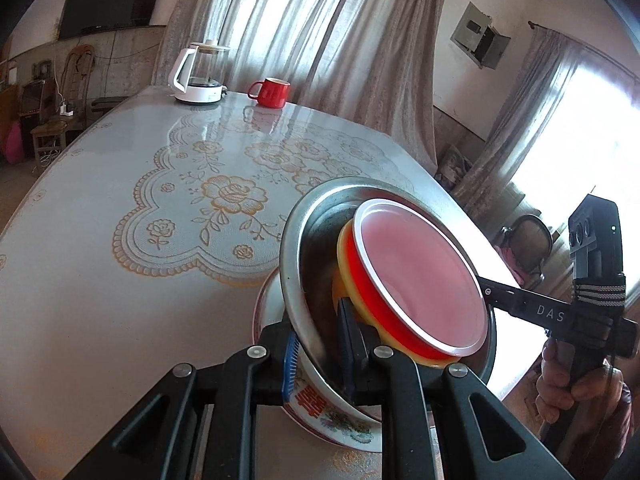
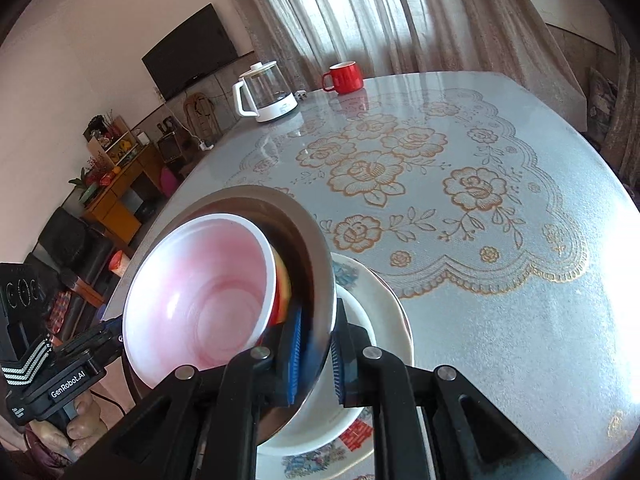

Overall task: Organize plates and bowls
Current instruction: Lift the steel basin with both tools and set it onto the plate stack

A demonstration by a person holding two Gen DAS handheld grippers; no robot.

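Note:
A steel bowl (image 1: pixel 296 248) is held tilted above a white floral plate (image 1: pixel 344 428) on the table. Nested in it are a yellow bowl (image 1: pixel 344 256) and a red bowl with a pink-white inside (image 1: pixel 420 272). My left gripper (image 1: pixel 320 356) is shut on the steel bowl's rim. My right gripper (image 2: pixel 316 356) is shut on the opposite rim of the steel bowl (image 2: pixel 316 264), and its body shows in the left wrist view (image 1: pixel 560 316). In the right wrist view the red bowl (image 2: pixel 200 304) faces the camera, and a white bowl (image 2: pixel 340 420) sits on the floral plate (image 2: pixel 396 320) underneath.
A glass kettle on a white base (image 1: pixel 200 76) and a red mug (image 1: pixel 272 92) stand at the table's far edge. The table (image 1: pixel 120 240) has a floral lace cover. Chairs and cabinets stand beyond the table edges.

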